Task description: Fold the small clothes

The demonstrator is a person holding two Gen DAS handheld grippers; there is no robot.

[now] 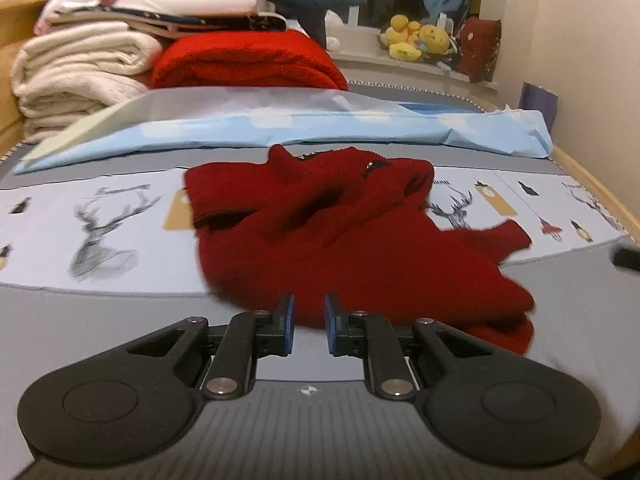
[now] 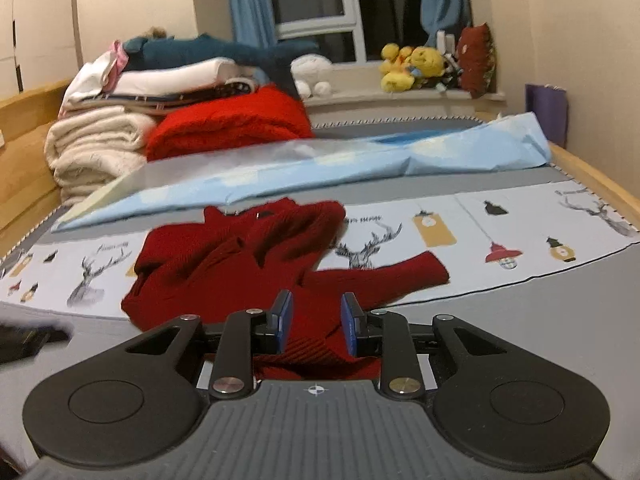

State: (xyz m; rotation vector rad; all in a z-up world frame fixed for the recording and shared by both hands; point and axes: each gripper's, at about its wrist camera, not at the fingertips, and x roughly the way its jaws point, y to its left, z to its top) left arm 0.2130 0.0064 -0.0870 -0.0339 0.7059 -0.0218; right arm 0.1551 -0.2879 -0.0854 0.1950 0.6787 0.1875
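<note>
So the dark red knit sweater [image 1: 340, 240] is lying crumpled on the bed [image 1: 100, 320] right in front of both my tools, its hem nearest me and one sleeve [image 2: 384, 276] trailing off to the right. My left tool [image 1: 309, 322] sits at the hem's left end, pads narrowed to a small gap with, as far as I can tell, nothing pinched. My right tool [image 2: 315, 326] has the hem between its pads but a gap still shows. No containers here, just folded blankets [image 1: 84, 68] stacked at the far end.
</note>
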